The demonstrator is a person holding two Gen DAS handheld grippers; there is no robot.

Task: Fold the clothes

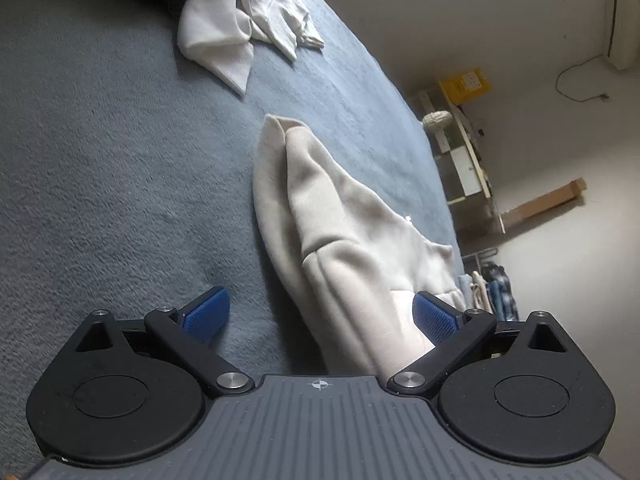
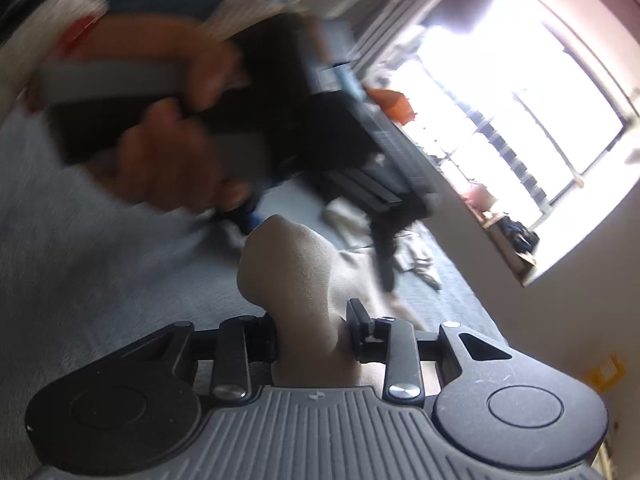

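While the cream sweatshirt (image 1: 340, 232) lies bunched on the blue-grey blanket (image 1: 100, 140), these lines hold:

Cream sweatshirt: a long rumpled heap running away from the left jaws, its near end lying between them, close against the right-hand blue pad (image 1: 434, 316); in the right wrist view a fold of it (image 2: 288, 280) bulges up out of the right jaws.

Right gripper (image 2: 312, 336): jaws drawn in, pinching that fold of cloth from both sides.

Left gripper (image 1: 320, 314): jaws spread wide, pads not pressing the cloth; the left-hand pad (image 1: 206, 314) stands over bare blanket.

Left hand (image 2: 160, 136): blurred, beyond the right jaws, wrapped round the other gripper's handle.

White garment (image 1: 244, 20): crumpled, well beyond the left jaws, apart from the sweatshirt.

Window (image 2: 500, 100): bright, far beyond the right jaws.
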